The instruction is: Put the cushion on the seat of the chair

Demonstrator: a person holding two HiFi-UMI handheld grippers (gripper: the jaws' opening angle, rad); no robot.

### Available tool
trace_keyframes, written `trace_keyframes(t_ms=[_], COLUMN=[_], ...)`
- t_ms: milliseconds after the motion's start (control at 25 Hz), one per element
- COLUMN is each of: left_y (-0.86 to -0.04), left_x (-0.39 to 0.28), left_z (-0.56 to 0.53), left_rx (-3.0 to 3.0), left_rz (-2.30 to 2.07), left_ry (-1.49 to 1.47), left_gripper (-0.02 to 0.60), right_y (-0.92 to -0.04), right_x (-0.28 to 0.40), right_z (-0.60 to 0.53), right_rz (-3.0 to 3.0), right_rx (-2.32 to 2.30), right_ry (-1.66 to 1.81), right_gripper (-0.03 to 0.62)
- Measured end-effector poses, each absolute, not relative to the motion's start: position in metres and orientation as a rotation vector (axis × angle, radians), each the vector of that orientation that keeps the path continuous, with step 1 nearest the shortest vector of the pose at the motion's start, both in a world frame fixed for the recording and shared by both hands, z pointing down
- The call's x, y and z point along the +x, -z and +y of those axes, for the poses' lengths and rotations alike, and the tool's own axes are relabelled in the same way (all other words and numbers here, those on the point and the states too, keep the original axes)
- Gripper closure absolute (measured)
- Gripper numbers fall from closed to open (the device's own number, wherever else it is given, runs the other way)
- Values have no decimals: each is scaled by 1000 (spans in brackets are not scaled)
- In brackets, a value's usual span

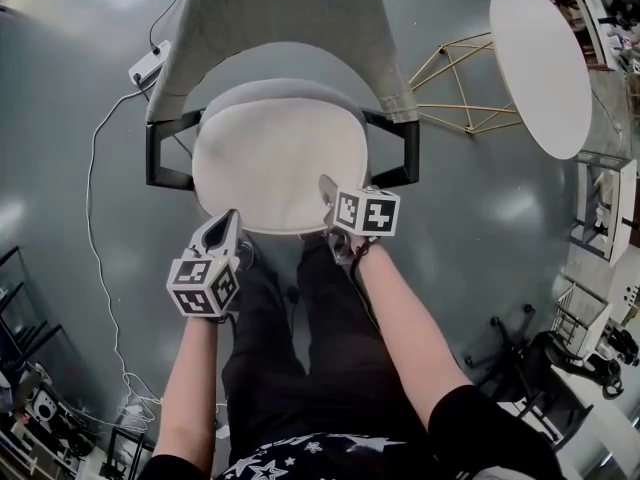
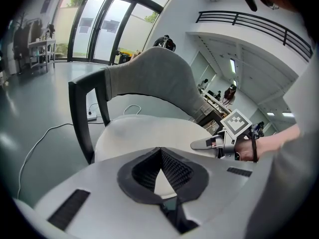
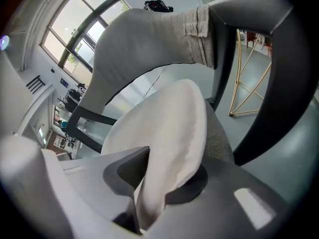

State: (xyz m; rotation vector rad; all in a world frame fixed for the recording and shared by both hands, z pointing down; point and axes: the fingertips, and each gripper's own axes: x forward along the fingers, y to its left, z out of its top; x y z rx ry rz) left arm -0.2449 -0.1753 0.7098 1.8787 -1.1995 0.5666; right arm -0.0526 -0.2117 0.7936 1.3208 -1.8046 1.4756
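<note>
Head view, looking steeply down: white cushion [image 1: 280, 163] lying on the seat [image 1: 265, 90] of the grey chair [image 1: 290, 28] and covering most of it, with the left gripper [image 1: 232, 218] at the seat's front left edge and the right gripper [image 1: 328, 193] at its front right edge, grey floor [image 1: 480, 228] all around. Left gripper view: jaws drawn together at the tips, pinching a thin white sliver of the cushion's front edge, the right gripper visible just across the cushion. Right gripper view: jaws clamped on a thick fold of the cushion's rim, pale fabric sloping up toward the grey backrest [image 3: 144, 49].
</note>
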Motion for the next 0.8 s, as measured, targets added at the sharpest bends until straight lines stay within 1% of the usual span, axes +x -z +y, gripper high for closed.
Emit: trace_keyframes(t_ms=[80,240,440,640,800], left_y=[-712,-717,-719,-717,-714], left_x=[-240,-233,-224,-219,-215], left_z=[-178,-177,-173,-170,-169], left_rx=[1873,1861,1848,1845,1851], left_rz=[-1202,-1203,-1209,-1214,-1221], left_ry=[-564,-573,-579,-575,-575], left_gripper=[574,574,574,575,574], right_y=[-800,-810,-814,-817,-817], right_x=[-48,-36,-26,-16,-3], right_z=[-211,-213,-215,-207,-198], right_rz=[-1800,-1778,-1800,-1786,-1762], right_rx=[1312,1320,1326,1336,1379], right_ry=[-1479,-1499,-1588,-1646,-1633], right_gripper=[493,424,368,324,304])
